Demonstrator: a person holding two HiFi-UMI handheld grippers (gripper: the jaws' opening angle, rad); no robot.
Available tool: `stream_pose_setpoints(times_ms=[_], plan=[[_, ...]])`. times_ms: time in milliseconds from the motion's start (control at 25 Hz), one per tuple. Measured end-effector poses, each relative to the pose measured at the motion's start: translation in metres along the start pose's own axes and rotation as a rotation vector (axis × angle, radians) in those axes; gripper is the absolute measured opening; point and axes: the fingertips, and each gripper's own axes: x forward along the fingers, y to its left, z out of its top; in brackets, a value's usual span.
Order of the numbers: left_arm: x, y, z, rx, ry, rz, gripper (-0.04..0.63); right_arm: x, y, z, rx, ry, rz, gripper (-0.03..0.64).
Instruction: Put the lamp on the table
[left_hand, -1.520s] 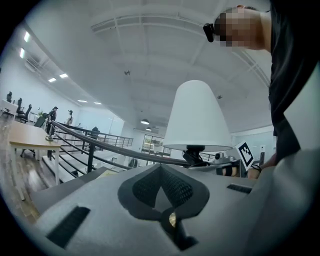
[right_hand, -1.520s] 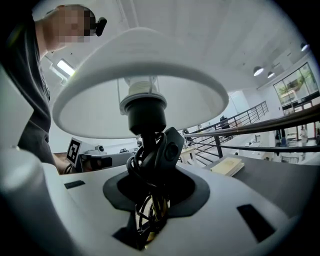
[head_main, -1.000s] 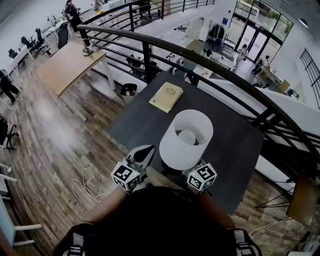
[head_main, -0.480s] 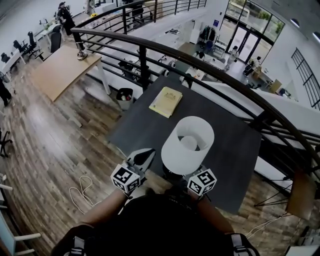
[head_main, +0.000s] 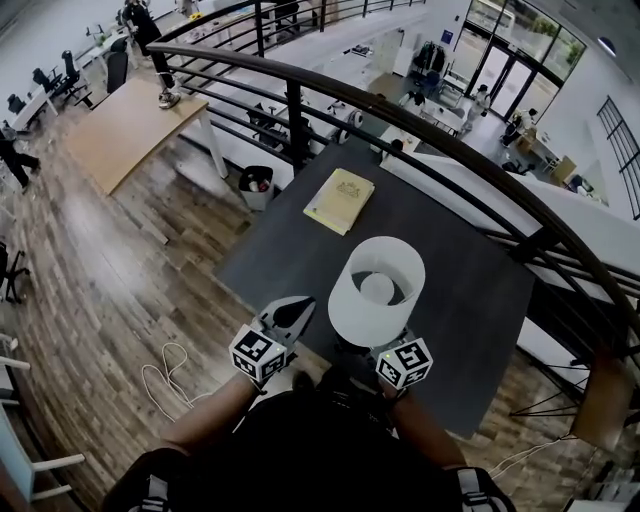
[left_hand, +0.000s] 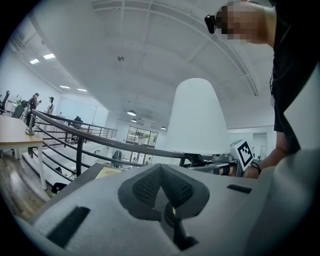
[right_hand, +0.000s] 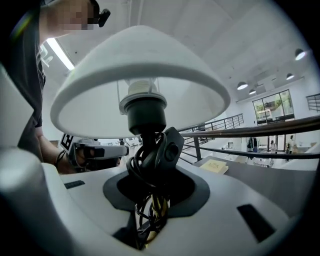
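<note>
White-shaded lamp (head_main: 377, 290) (right_hand: 140, 75): tapering shade open at the top, bulb inside, black socket and stem, black cord coiled round the stem; upright over the table's near edge, contact with the table not discernible.
Right hand-held gripper (head_main: 378, 346) (right_hand: 150, 200): clamped on the cord-wrapped stem beneath the shade.
Left hand-held gripper (head_main: 294, 311) (left_hand: 162, 192): jaws together, empty, at the table's near-left edge beside the lamp.
Dark grey square table (head_main: 470, 300): matte top.
Yellow notebook (head_main: 340, 200): flat on the table's far side, well apart from the lamp.
Black metal railing (head_main: 400, 120): curves past the table's far edge.
</note>
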Motion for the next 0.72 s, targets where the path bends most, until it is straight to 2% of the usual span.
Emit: stream_pose_setpoints(times_ms=[200, 320, 560, 720], plan=[[0.030, 0.023, -0.009, 0.023, 0.035, 0.021, 0.009, 0.021, -0.035, -0.014, 0.002, 0.013, 0.017, 0.106], [0.049, 0.022, -0.021, 0.038, 0.066, -0.005, 0.009, 0.028, -0.058, -0.026, 0.031, 0.024, 0.010, 0.106], [0.089, 0.030, -0.039, 0.034, 0.110, -0.046, 0.009, 0.049, -0.100, -0.042, 0.059, 0.042, -0.027, 0.106], [0.116, 0.048, -0.057, 0.018, 0.129, -0.024, 0.009, 0.058, -0.124, -0.053, 0.068, 0.054, -0.046, 0.107]])
